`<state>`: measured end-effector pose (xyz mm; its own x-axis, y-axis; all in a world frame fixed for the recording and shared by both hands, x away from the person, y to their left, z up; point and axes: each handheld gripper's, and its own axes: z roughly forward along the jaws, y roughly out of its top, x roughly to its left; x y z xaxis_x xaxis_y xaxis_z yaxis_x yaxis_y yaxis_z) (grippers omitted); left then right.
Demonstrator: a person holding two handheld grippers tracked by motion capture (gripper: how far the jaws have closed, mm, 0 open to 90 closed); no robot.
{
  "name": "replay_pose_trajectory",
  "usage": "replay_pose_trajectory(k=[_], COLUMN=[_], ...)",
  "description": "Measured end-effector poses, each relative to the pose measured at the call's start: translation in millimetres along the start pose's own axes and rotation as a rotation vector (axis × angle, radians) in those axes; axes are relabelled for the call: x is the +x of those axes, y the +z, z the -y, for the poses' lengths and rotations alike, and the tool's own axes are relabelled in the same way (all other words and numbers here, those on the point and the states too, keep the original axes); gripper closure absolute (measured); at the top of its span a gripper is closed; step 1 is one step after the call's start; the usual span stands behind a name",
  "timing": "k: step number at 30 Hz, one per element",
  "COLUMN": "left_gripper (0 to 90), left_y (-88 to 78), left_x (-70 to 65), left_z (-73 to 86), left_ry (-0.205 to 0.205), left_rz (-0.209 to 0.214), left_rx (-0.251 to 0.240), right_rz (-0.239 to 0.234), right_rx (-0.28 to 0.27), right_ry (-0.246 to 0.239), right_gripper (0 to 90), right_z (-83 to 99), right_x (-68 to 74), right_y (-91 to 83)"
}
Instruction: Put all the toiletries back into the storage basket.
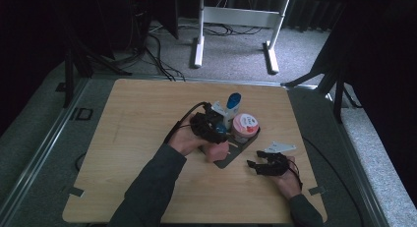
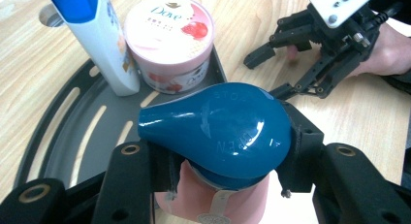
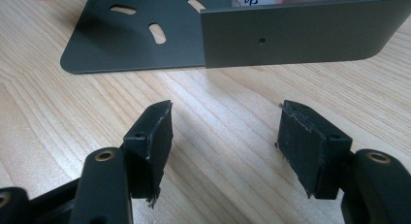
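**Pink bottle gripped over the grey tray**

The pink bottle (image 2: pixel 218 200) with the teal cap (image 2: pixel 218 129) sits clamped between the jaws of the left gripper (image 2: pixel 220 161), which press on it from both sides just under the cap. The bottle hangs at the near edge of the dark grey tray (image 2: pixel 63 132), low over its slotted floor; whether its base touches the tray I cannot tell. From above, the left gripper (image 1: pixel 212 127) and the hand behind it cover most of the bottle, leaving a pink end (image 1: pixel 216 152) visible at the tray's near edge.

Farther back on the tray stands a round pink-lidded tub (image 2: pixel 169 40), close against the tray's raised wall. Just beside the tub, still on the tray, a white bottle with a blue cap (image 2: pixel 99 40) stands upright, leaning slightly.

Off the tray, to its right on the wooden table (image 1: pixel 142 114), the right gripper (image 1: pixel 259 164) lies low over the bare wood, near the tray's corner but apart from it. Its jaws stand apart with nothing between them, pointing at the tray's outer wall (image 3: pixel 295 35).
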<state>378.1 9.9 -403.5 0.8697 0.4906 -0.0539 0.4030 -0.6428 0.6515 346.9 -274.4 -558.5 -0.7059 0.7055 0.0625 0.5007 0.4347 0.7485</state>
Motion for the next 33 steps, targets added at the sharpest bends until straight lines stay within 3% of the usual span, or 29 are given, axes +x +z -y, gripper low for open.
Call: replay_pose_trajectory(k=[5, 19, 33], left_gripper=[51.4, 51.8, 52.2], left_y=[-1.1, 1.0, 11.4], left_x=[3.3, 24.1, 36.4], left_z=[-3.4, -4.9, -6.2], left_ry=[0.002, -0.058, -0.1], left_rz=[-0.006, -0.051, -0.094], left_rx=[0.001, -0.023, -0.034], right_rz=[0.001, 0.002, 0.001], right_rx=[-0.001, -0.002, -0.002], right_ry=[0.001, -0.002, -0.002], right_gripper=[37.0, 36.9, 36.9], right_z=[0.0, 0.1, 0.1], right_x=[0.1, 0.2, -0.1], right_y=[0.0, 0.1, 0.1])
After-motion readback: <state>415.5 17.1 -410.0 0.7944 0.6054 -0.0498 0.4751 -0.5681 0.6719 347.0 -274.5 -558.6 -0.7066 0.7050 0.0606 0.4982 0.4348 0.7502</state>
